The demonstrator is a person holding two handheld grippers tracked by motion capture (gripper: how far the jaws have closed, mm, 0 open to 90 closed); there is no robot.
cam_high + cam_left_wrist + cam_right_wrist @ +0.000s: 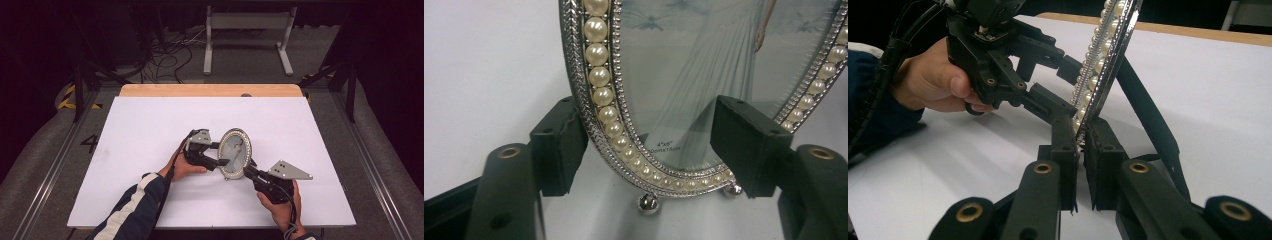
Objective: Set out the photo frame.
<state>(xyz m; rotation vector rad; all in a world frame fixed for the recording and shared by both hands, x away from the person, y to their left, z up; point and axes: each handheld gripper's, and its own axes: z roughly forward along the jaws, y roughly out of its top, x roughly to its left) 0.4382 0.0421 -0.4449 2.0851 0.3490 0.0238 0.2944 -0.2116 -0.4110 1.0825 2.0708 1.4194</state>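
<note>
Right gripper view | jaws clamp frame [1105, 60] rim (upright) | left jaws straddle frame, apart

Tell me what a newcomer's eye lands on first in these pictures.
First, the oval silver picture frame edged with pearl beads, standing upright at the middle of the white table. The right gripper clamps its lower rim edge-on, while the left gripper has its black jaws on either side of the frame's lower end. Behind the frame, a black prop leg slants down to the table.
</note>
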